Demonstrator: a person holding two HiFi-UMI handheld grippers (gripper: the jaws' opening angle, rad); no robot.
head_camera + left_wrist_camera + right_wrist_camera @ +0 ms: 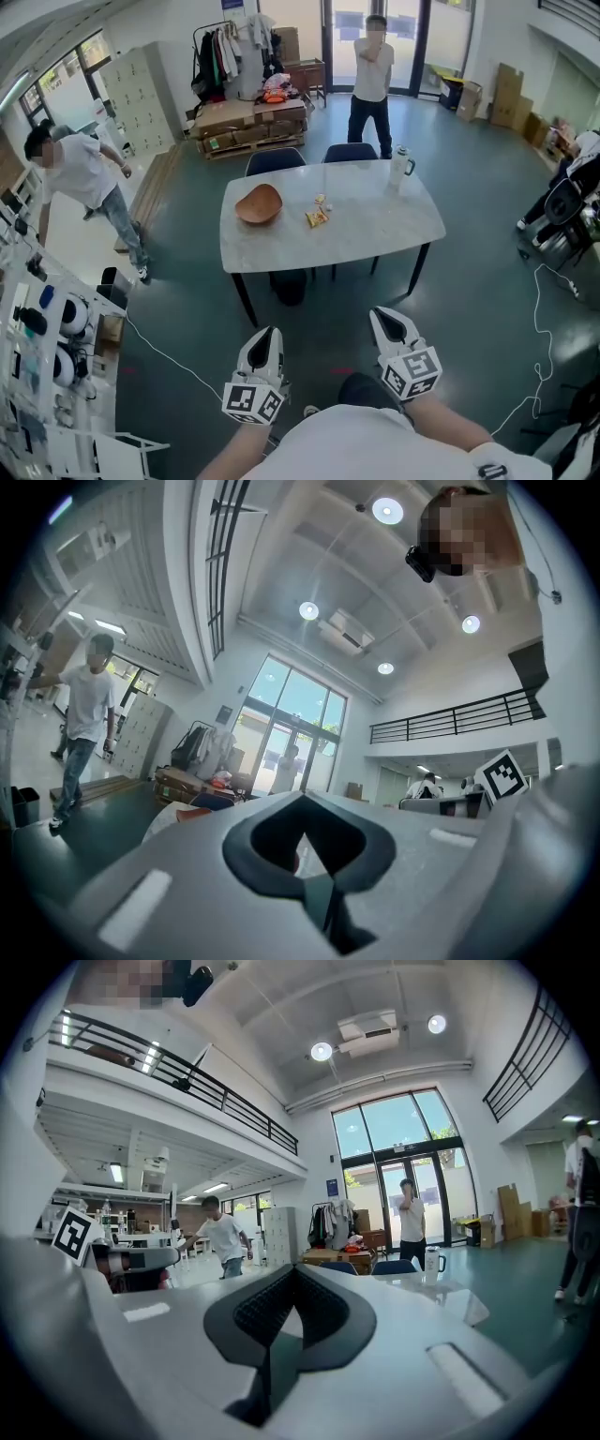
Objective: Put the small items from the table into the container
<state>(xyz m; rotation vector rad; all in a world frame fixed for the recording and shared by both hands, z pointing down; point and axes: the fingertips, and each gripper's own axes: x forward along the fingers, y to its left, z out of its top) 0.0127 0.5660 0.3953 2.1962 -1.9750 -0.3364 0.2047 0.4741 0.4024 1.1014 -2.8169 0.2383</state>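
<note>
A white marble table stands a few steps ahead in the head view. On it sit a brown wooden bowl, a yellow snack packet and a smaller pale item just behind the packet. My left gripper and right gripper are held low near my body, well short of the table. Both are shut with nothing between the jaws. In the left gripper view the left gripper points at the table's edge and the bowl. The right gripper points toward the table.
A white jug stands at the table's far right corner. Two blue chairs are tucked in behind the table. One person stands beyond it, another walks at the left. Equipment shelves line the left; a cable lies right.
</note>
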